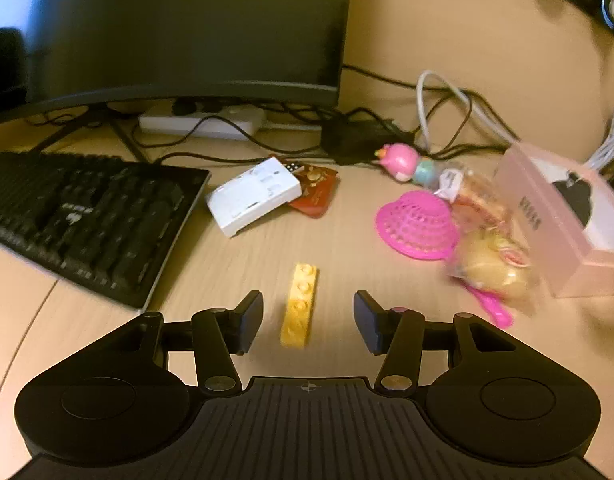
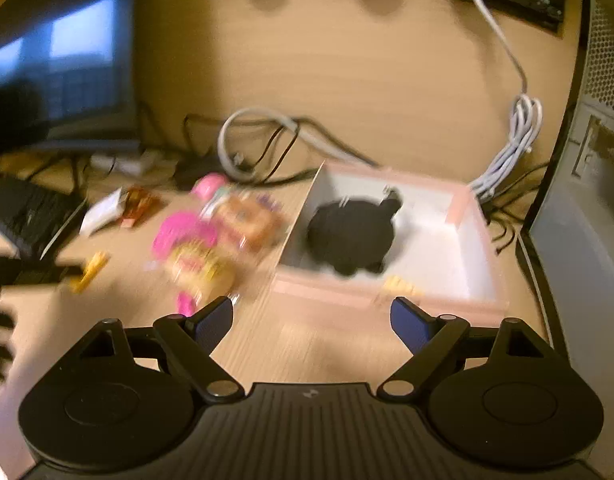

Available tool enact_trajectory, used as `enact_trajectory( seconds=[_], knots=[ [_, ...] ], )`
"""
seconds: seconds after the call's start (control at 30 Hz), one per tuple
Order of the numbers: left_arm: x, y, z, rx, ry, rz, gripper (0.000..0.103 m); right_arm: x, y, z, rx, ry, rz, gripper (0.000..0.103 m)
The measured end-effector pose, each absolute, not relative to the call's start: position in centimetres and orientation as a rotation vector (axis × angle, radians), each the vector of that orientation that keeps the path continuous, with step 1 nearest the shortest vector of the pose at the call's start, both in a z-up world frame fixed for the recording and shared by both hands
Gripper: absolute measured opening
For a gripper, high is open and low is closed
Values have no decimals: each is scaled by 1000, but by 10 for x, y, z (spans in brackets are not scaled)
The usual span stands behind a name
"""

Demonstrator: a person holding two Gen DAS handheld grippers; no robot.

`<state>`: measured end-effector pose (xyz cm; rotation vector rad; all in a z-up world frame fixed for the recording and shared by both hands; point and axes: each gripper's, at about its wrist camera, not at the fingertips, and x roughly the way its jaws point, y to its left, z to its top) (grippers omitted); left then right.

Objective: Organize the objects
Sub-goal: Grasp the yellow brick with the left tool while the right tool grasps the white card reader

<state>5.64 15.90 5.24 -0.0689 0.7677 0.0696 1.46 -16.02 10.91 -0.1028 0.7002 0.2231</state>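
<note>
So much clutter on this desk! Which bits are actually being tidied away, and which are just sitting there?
Being tidied:
- yellow brick, between the left gripper's open fingers
- pink box, already holding a black object
- pink basket
- snack bags
- pink toy
- white case

Just lying about:
- keyboard
- monitor
- power strip
- cables

An office desk: monitor [image 1: 167, 28], keyboard [image 1: 87, 220], tangled cables [image 1: 447, 112].
</note>
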Motion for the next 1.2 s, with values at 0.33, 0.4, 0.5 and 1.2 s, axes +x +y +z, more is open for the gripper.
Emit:
enact_trajectory(
  seconds=[0.33, 0.4, 0.5, 1.2],
  knots=[
    [68, 164, 28, -11, 803, 33, 17, 15, -107, 105, -139, 727, 272, 95],
    [60, 172, 31, -31, 806, 4, 17, 24, -86, 107, -170, 715, 307, 95],
    [39, 190, 44, -110, 786, -21, 17, 39, -43, 105, -230, 689, 370, 95],
    [-63, 325, 79, -343, 771, 145, 17, 141, 168, 36, -465, 632, 569, 77]
  ],
)
